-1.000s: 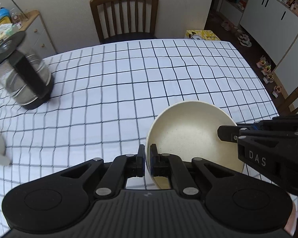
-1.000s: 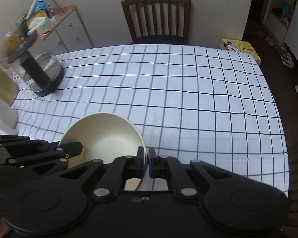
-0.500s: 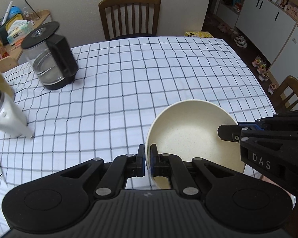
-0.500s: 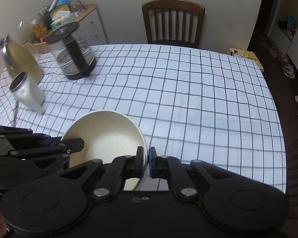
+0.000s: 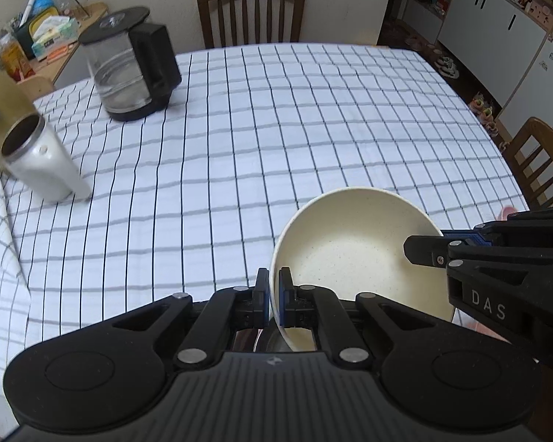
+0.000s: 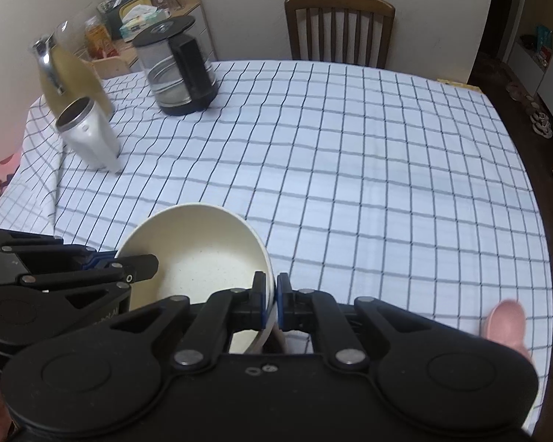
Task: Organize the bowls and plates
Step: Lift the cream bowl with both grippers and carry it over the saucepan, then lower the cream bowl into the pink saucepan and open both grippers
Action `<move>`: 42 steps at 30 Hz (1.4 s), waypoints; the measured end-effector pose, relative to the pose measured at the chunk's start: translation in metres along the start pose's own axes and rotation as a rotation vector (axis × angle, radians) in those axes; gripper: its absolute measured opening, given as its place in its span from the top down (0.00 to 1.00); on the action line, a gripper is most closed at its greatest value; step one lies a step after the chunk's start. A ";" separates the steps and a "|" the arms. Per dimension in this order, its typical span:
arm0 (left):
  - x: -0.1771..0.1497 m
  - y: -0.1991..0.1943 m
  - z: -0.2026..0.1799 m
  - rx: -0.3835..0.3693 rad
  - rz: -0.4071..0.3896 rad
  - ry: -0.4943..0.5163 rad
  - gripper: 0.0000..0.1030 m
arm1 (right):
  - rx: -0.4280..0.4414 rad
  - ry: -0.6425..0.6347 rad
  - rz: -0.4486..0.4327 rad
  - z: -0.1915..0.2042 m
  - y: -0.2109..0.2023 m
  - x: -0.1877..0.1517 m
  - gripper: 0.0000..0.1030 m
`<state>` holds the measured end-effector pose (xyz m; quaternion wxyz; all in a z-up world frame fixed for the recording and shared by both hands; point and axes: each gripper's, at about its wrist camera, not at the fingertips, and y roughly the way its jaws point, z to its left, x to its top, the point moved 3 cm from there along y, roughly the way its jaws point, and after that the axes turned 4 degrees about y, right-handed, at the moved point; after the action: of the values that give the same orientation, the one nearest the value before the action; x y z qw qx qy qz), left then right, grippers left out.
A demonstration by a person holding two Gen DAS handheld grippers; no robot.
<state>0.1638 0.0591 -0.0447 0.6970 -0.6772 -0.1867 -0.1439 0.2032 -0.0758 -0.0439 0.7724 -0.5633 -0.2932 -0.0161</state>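
Observation:
A cream speckled bowl (image 5: 354, 246) is held in the air above the near edge of the checked table (image 5: 276, 129). My left gripper (image 5: 272, 291) is shut on the bowl's left rim. My right gripper (image 6: 271, 294) is shut on the bowl's right rim; the bowl also shows in the right wrist view (image 6: 199, 254). Each gripper shows in the other's view, the right one (image 5: 505, 258) at the bowl's far side and the left one (image 6: 66, 272) likewise. The bowl is tilted slightly and empty.
A glass coffee carafe (image 5: 129, 73) with a black lid stands at the table's far left. A white tumbler (image 5: 40, 162) and a yellowish jug (image 6: 70, 70) stand at the left edge. Wooden chairs (image 5: 250, 11) stand at the far side and the right (image 5: 545, 162).
Both grippers have swung left with the bowl still held between them; the carafe, the tumbler and the jug have come further into view.

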 end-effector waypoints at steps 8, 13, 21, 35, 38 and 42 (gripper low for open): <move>-0.035 0.018 0.003 0.004 0.064 0.006 0.97 | -0.013 -0.007 0.068 0.015 0.020 -0.032 0.94; -0.046 0.026 0.003 0.011 0.081 0.014 0.97 | -0.017 -0.004 0.098 0.017 0.028 -0.045 0.94; -0.053 0.029 -0.004 0.034 0.079 0.046 0.97 | -0.020 0.002 0.116 0.014 0.036 -0.054 0.94; -0.053 0.033 -0.008 0.067 0.057 0.077 0.96 | -0.008 -0.010 0.116 0.013 0.045 -0.056 0.90; -0.053 0.030 -0.006 0.061 0.051 0.063 0.96 | 0.004 -0.008 0.109 0.014 0.042 -0.054 0.85; -0.055 0.028 -0.002 0.045 0.044 0.041 0.96 | 0.017 -0.020 0.100 0.015 0.035 -0.053 0.81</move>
<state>0.1280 0.0550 -0.0946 0.7188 -0.6621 -0.1605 -0.1383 0.1653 -0.0659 -0.0965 0.7740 -0.5707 -0.2725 0.0305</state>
